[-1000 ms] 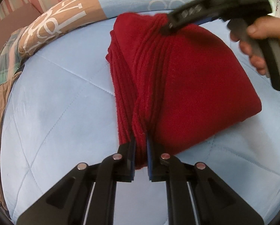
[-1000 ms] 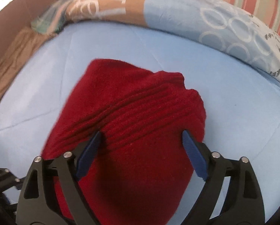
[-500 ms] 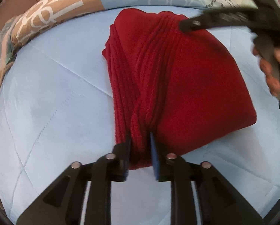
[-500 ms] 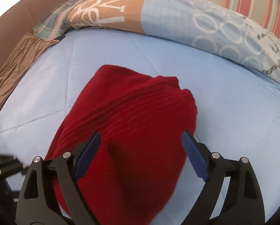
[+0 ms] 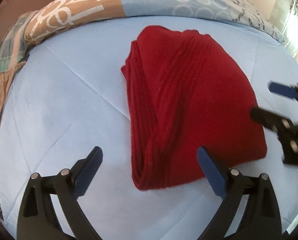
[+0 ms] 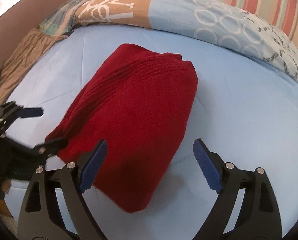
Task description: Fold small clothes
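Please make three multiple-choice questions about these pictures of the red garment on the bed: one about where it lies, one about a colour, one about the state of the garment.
1. Where does the red garment lie?
A. on the light blue quilt
B. on the patterned pillow
C. between the pads of a gripper

2. What colour are the pads of the grippers?
A. red
B. blue
C. white

3. In what state is the garment?
A. spread out flat in one layer
B. hanging in the air
C. folded into a compact bundle

Answers:
1 A, the quilt shows all around it.
2 B, both wrist views show blue pads on black fingers.
3 C, stacked layers show along its edge in the left wrist view.
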{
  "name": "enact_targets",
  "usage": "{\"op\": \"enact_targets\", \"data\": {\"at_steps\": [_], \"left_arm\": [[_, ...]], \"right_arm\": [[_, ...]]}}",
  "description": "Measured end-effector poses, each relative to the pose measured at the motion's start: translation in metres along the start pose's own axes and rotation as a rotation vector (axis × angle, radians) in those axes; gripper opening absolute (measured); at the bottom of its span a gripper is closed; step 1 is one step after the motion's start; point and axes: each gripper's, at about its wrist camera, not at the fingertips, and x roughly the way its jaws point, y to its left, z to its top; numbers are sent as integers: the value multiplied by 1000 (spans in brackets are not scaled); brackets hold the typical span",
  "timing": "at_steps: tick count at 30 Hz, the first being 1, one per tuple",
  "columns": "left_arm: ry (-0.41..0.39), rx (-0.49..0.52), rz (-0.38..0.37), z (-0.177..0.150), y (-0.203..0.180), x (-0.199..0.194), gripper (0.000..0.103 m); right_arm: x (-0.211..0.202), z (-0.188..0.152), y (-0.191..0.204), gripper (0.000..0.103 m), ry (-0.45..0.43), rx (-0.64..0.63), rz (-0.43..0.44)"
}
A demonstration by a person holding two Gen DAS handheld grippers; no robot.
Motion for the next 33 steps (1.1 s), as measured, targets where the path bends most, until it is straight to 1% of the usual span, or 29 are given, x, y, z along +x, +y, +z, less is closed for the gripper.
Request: {"op": "enact_targets", "data": {"at_steps": [2,3,6,9,12,14,16,18,19,21,22,23,24,25,26,27,30,33], "left_arm": [[-9,4,16,11,3,10,96],[-5,5,21,12,3,13,97],[24,11,57,24,3,40,97],[43,11,51,26,6,57,102],[32,20,33,22,10,61,102],[42,-7,1,19,16,66,102],[47,-46,-41,18,24,63,102],[32,-51,-59,17,26,54,101],[16,-49,-68,17,28,46,101],[-9,-59,-82,16,34,34,101],[-9,-79,-110,15,39,31,101],[3,-110,-166,13,44,31,101],[29,-140,-254,11,47,36,101],[53,-157,-310,8,46,39,101],[76,-172,-359,4,44,45,101],[92,-179,-389,1,40,50,101],[138,-188,-438,-5,33,67,101],[110,-179,-439,-6,28,70,101]], "right_arm": [[-2,-7,2,88,9,21,3],[-1,-9,3,88,17,26,7],[7,-18,13,88,53,10,14],[21,-28,20,87,98,-16,1],[39,-37,16,84,145,-4,-8],[47,-41,11,84,159,14,2],[47,-42,9,84,157,25,13],[39,-39,8,86,130,14,31],[30,-37,7,91,98,12,47],[16,-35,3,98,51,22,50],[7,-32,-3,99,24,33,43],[3,-33,-7,99,13,42,35],[0,-33,-11,99,8,50,23],[-3,-33,-15,99,2,57,8],[-5,-34,-17,99,-4,62,1],[-6,-35,-20,99,-9,66,-5],[-8,-38,-24,99,-13,68,-25],[-6,-38,-26,99,-18,60,-32]]}}
